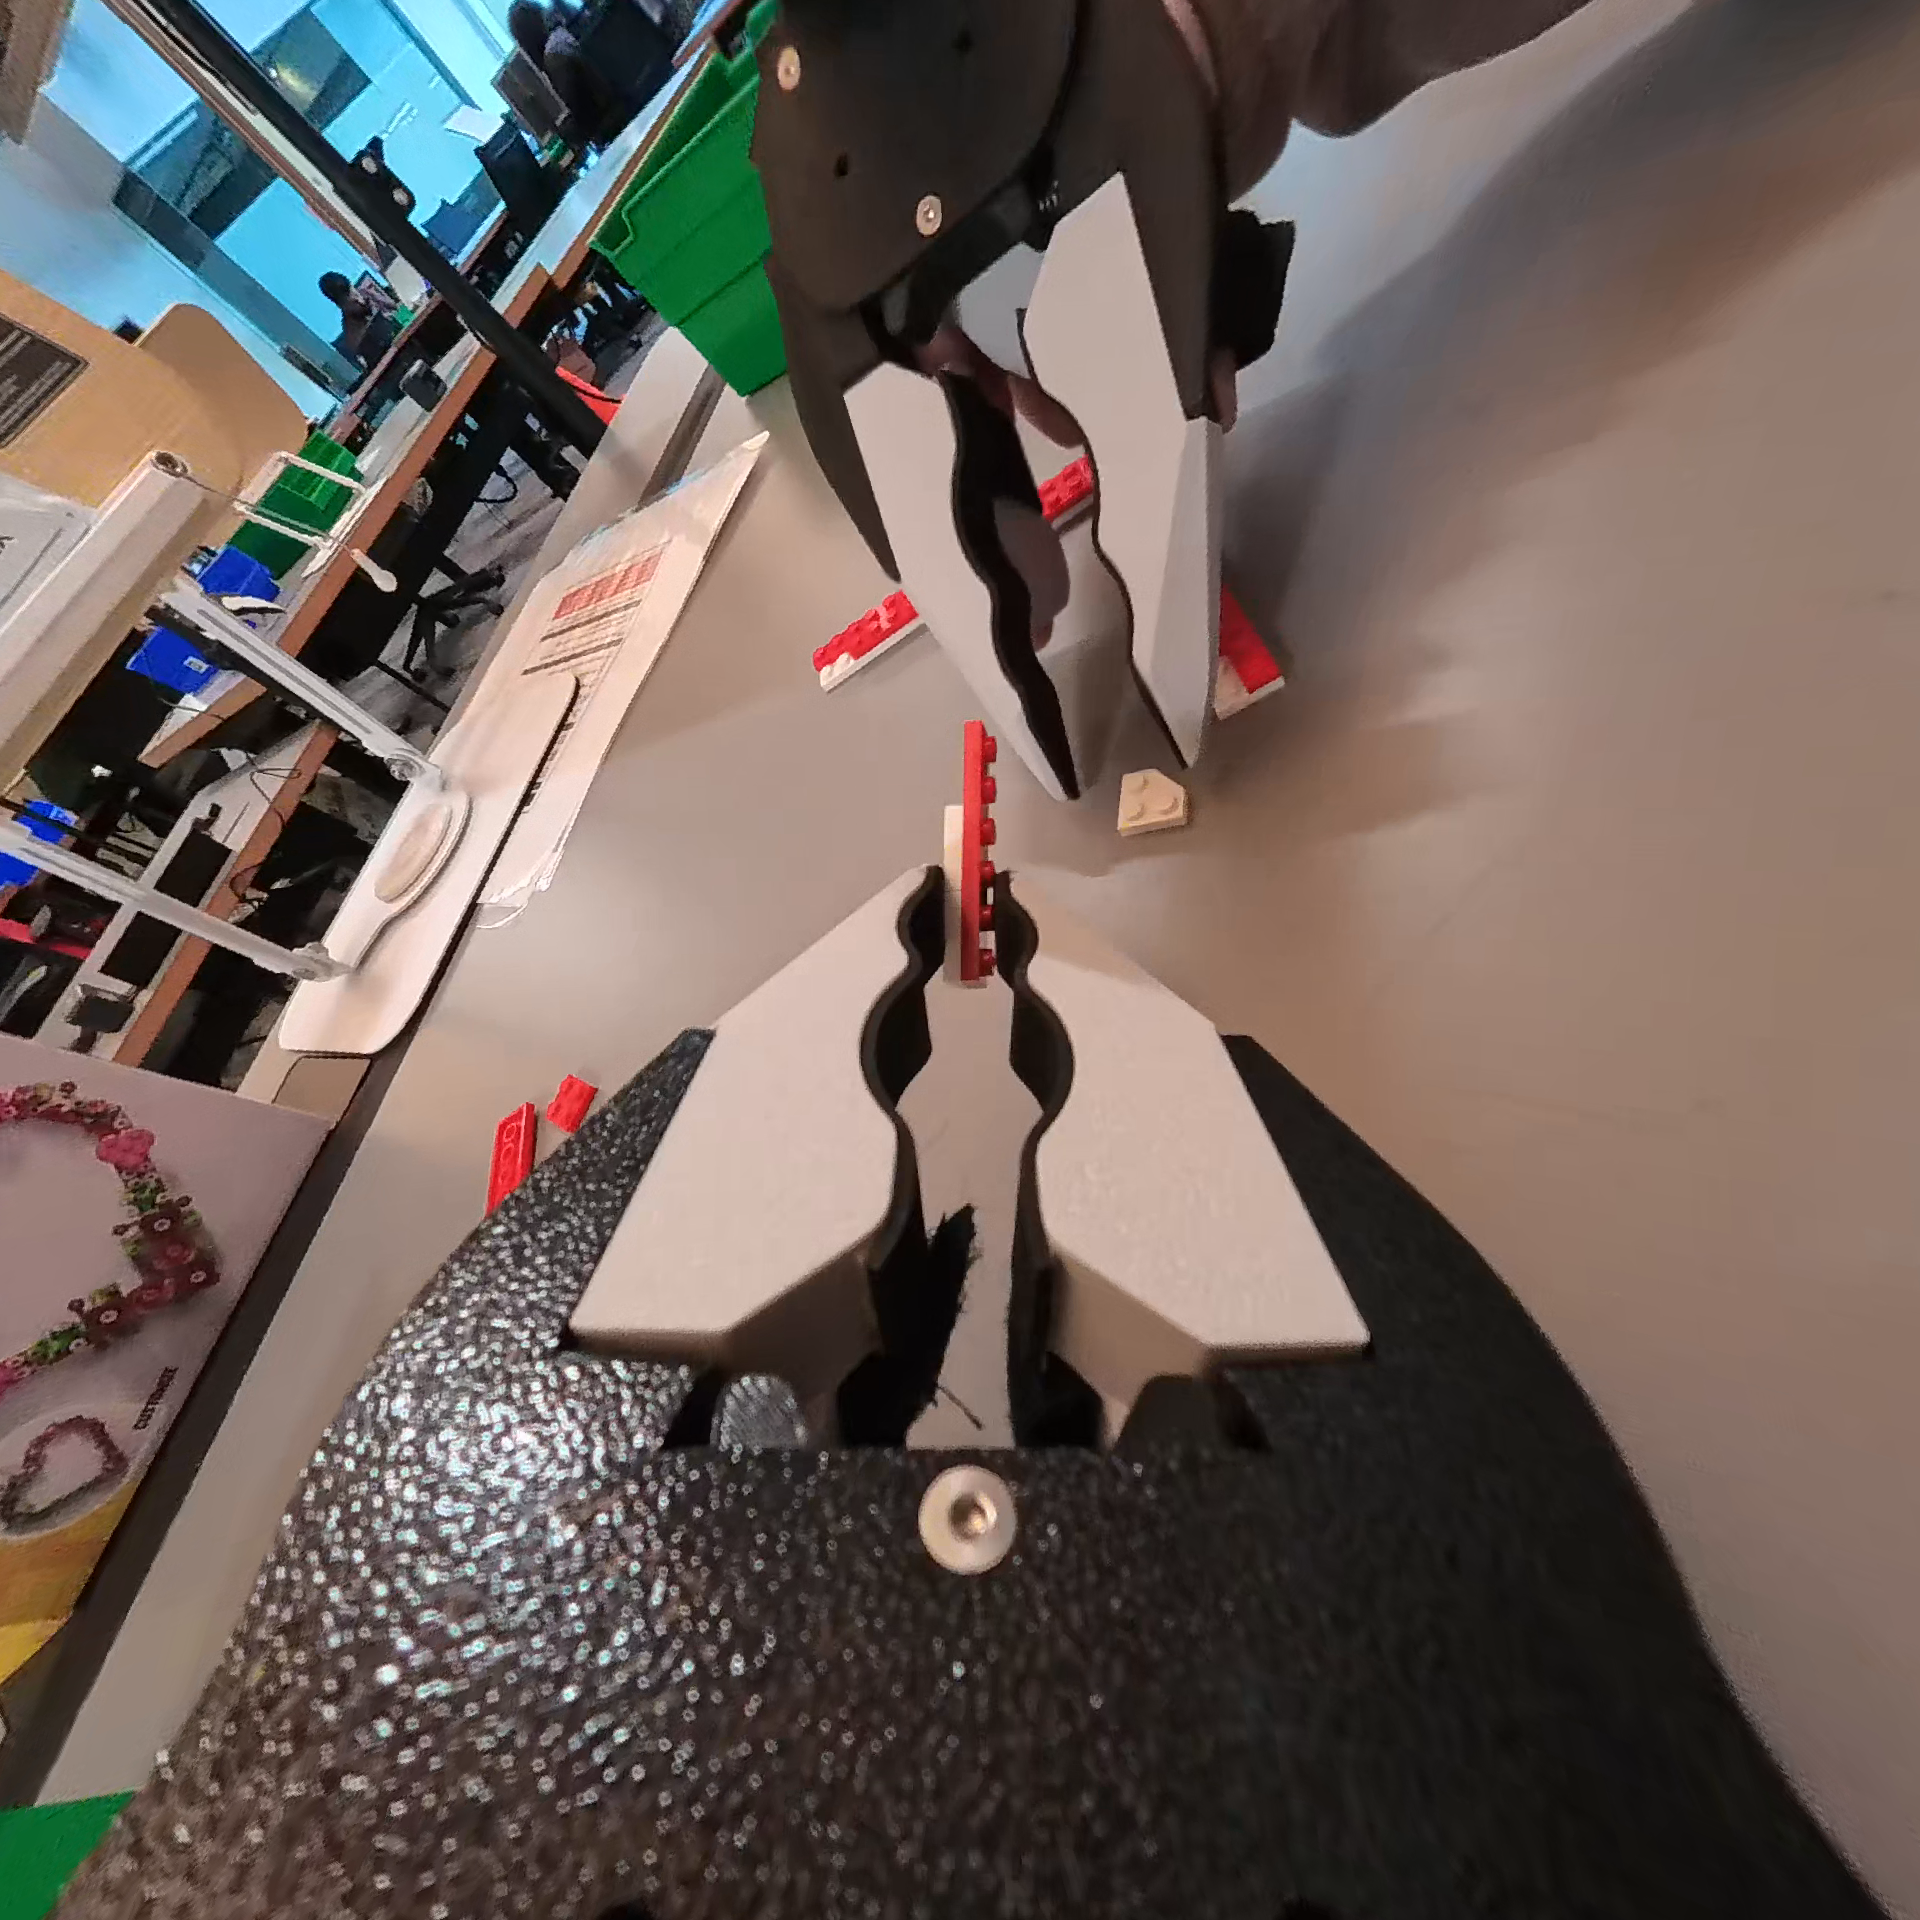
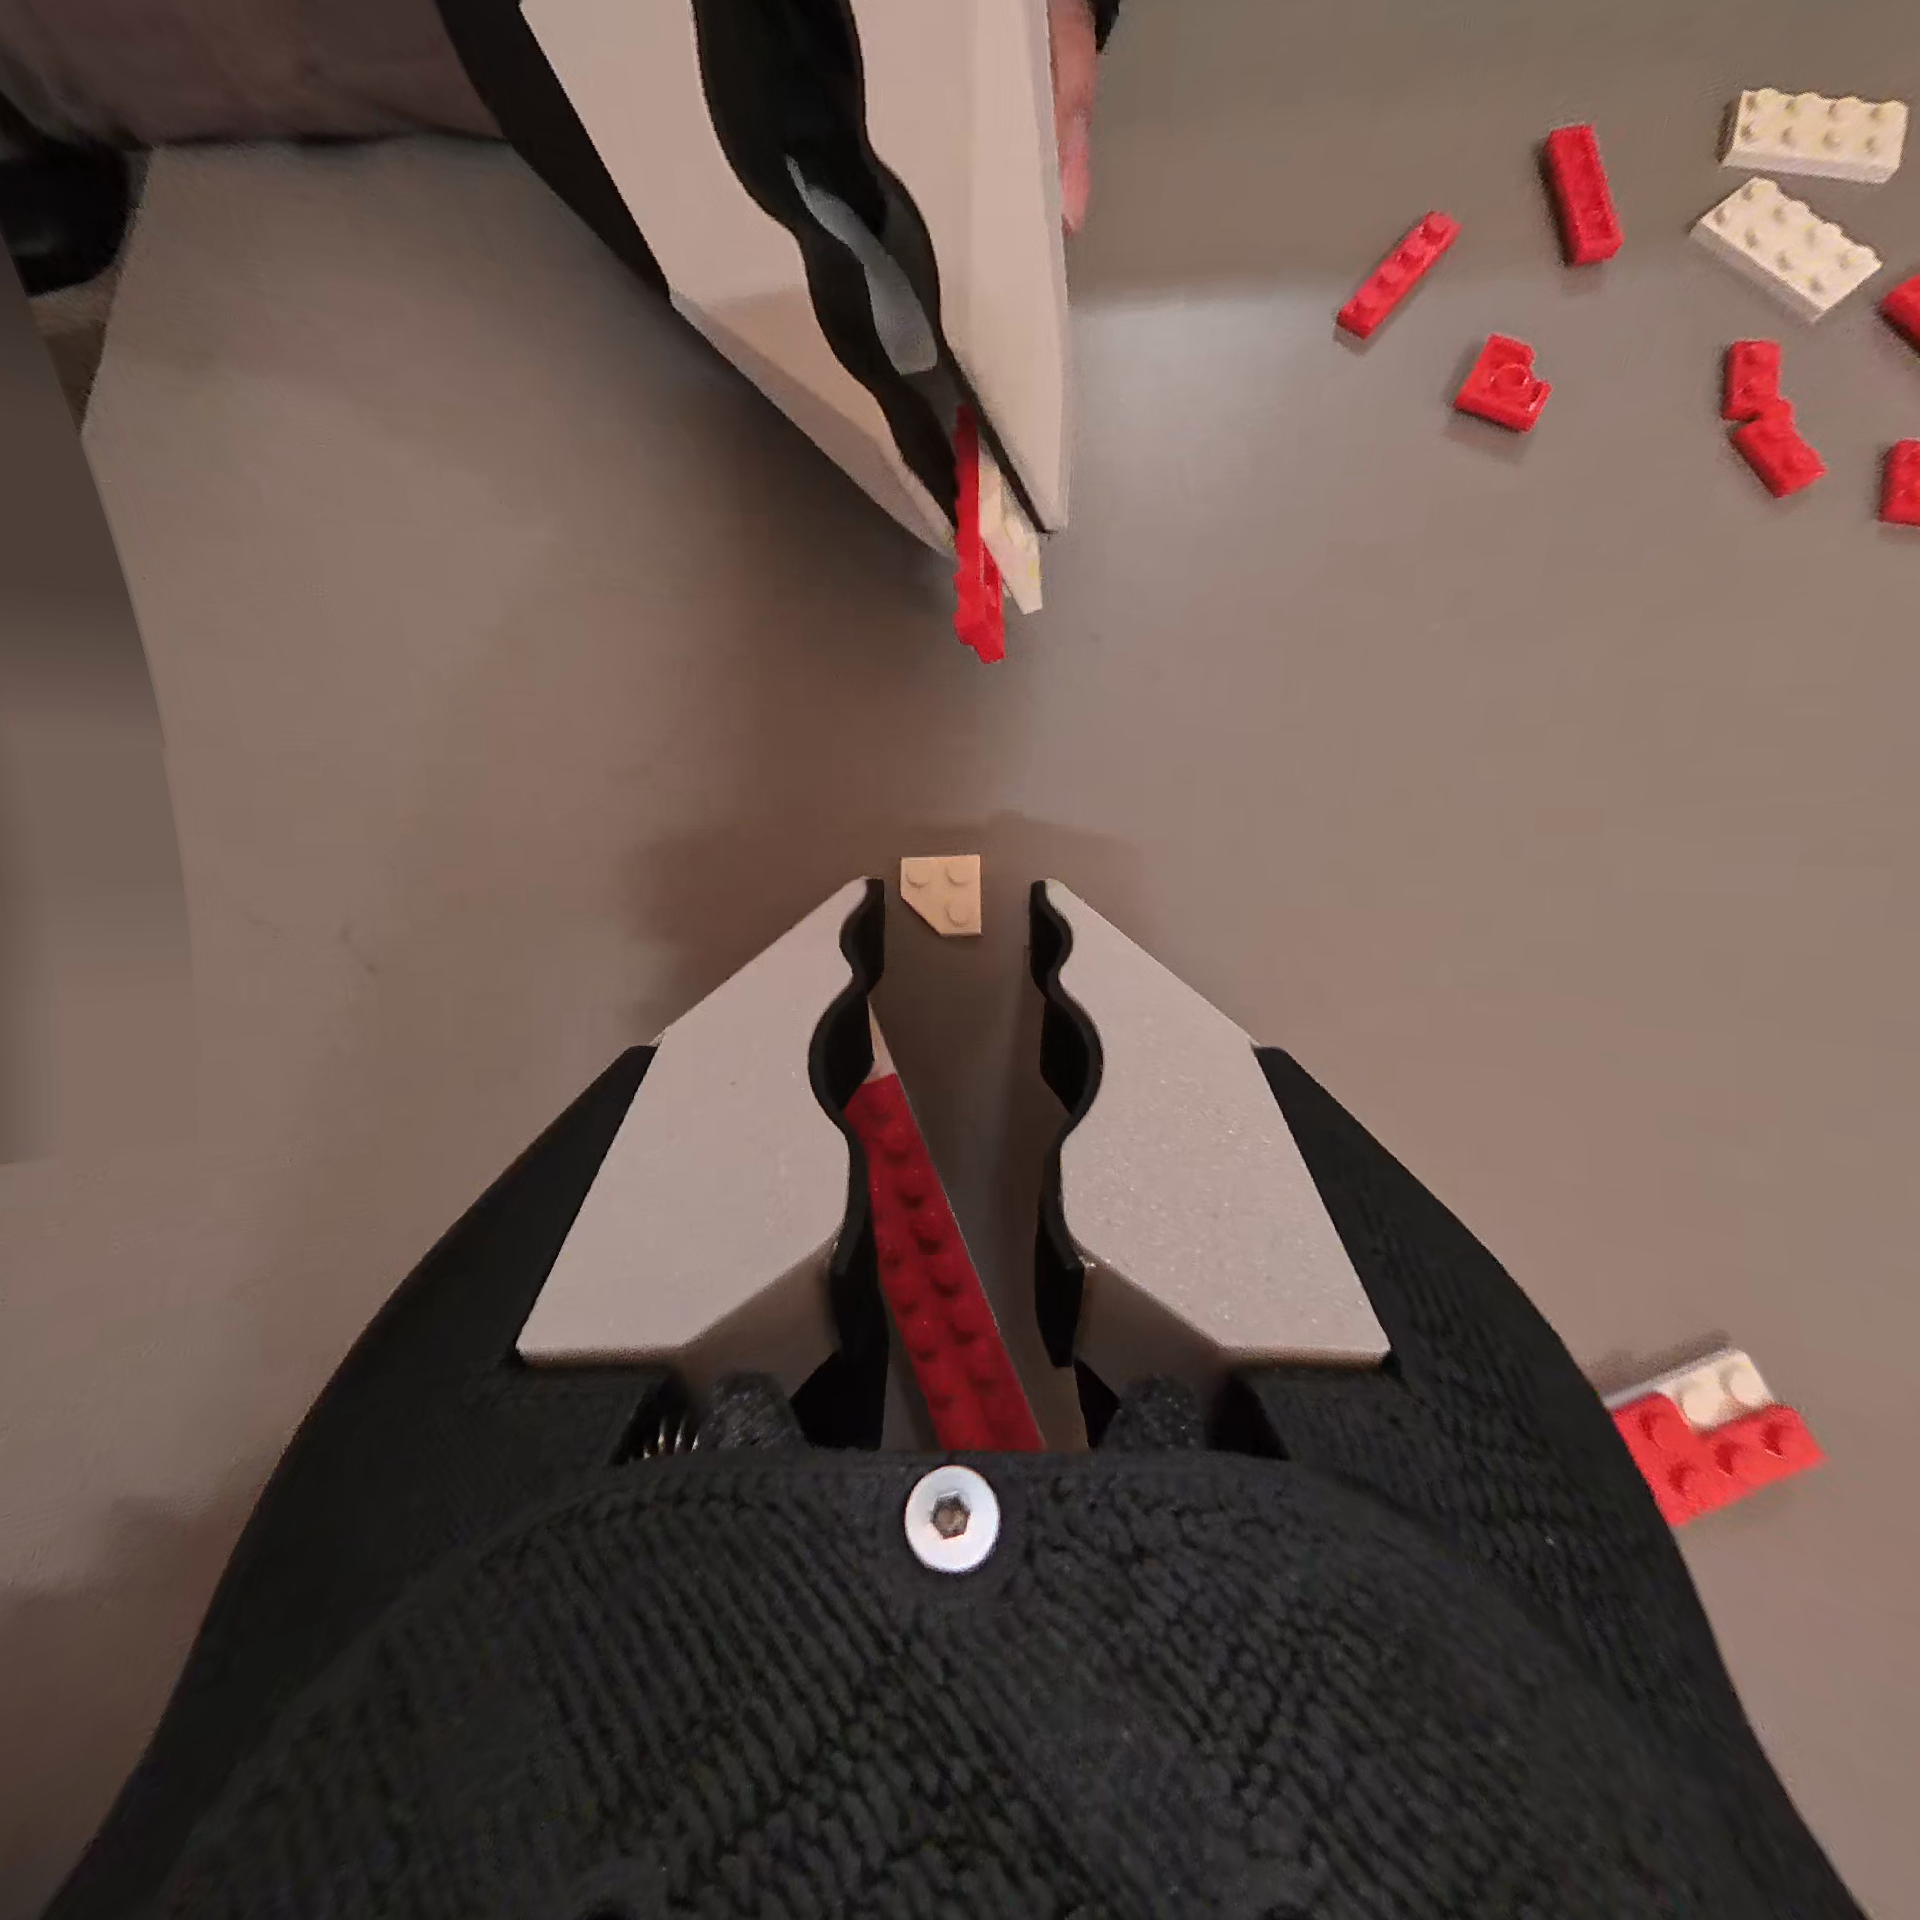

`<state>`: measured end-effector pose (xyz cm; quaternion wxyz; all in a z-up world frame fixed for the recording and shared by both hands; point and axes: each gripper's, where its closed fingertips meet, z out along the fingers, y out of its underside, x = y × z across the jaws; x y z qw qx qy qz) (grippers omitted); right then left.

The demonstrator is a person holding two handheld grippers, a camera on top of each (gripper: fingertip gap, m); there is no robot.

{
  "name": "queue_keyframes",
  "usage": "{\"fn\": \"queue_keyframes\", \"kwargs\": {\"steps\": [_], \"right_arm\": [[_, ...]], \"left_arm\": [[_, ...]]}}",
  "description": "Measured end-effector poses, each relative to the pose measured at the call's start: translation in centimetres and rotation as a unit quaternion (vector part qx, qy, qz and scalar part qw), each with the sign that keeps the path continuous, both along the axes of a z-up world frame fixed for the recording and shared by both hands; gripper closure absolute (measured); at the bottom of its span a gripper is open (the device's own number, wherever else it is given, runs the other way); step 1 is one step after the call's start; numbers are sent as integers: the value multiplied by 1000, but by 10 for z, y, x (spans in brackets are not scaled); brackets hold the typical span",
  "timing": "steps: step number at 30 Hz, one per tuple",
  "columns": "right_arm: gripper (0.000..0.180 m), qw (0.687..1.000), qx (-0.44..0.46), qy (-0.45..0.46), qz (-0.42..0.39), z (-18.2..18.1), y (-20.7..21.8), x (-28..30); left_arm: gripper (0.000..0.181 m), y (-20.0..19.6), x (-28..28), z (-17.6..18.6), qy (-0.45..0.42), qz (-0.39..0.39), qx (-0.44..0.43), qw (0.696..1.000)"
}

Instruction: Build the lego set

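Two grippers meet over the grey bench, one clenched on a lego piece, the other released.

The left gripper [image 1: 971,894] pinches a red plate [image 1: 977,831] with a white piece stuck to its back, held on edge above the bench [image 1: 1558,935]. The right gripper [image 2: 951,894] hangs with its fingers apart on either side of a small tan plate [image 2: 943,894] lying flat. A long red plate [image 2: 935,1278] lies below its left finger. More red and white bricks [image 2: 1787,260] are scattered toward the far right corner of the right wrist view.
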<state>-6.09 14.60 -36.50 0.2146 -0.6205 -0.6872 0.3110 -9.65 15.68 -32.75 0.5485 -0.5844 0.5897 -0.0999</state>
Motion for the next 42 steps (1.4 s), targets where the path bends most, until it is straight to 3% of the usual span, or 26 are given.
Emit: {"fn": "queue_keyframes", "kwargs": {"steps": [10,15,21,24,27,37,42], "right_arm": [[167,998,55,-21,14,-6,-4,-3],[167,985,173,0,25,5,-1,-6],[167,915,394,-30,84,10,7,-4],[167,881,459,-48,108,13,13,-1],[167,874,471,-44,107,19,17,2],[167,913,409,15,13,32,21,2],[167,926,374,48,-20,37,21,0]], "left_arm": [[174,-1,-2,-1,5,-2,-3,1000],[174,1,-5,-4,11,5,-14,1000],[174,4,-10,-4,8,16,-30,999],[174,4,-11,-8,9,20,-52,998],[174,6,-15,-11,40,31,-30,998],[173,15,-27,-37,234,51,108,965],[173,11,-27,-38,245,51,94,964]]}}
